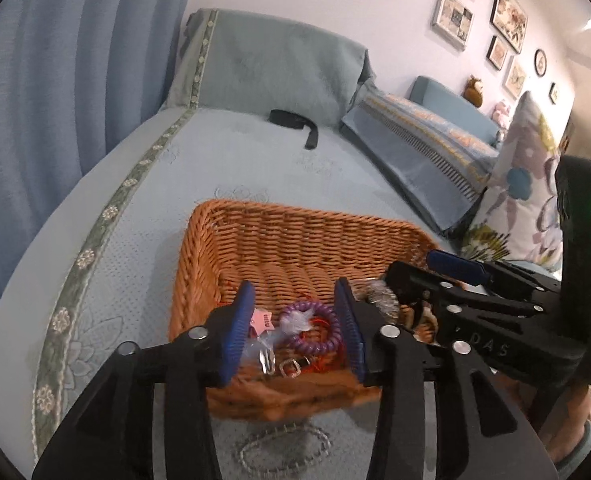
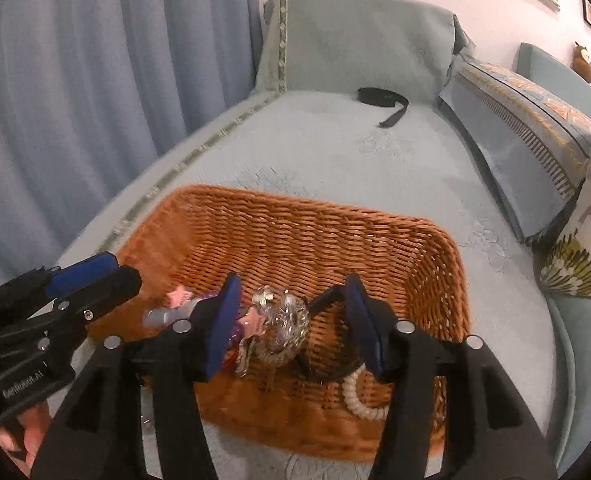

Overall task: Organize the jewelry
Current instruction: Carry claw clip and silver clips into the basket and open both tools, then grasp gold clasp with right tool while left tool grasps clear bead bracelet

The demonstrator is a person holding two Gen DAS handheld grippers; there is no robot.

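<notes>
Now both open, holding nothing: left tool (image 1: pixel 301 322) over the soft, springy purple coil band (image 1: pixel 313 326), right tool (image 2: pixel 291 322) over the light, delicate silver bracelet (image 2: pixel 283 326), inside the basket (image 2: pixel 295 216). Best pinched gently at the rim.

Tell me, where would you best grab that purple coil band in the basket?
Probably from above, pinching one side of the purple coil band: it lies flat among clutter in the basket, so its springy ring gives an edge. The left gripper hangs open over it.
</notes>
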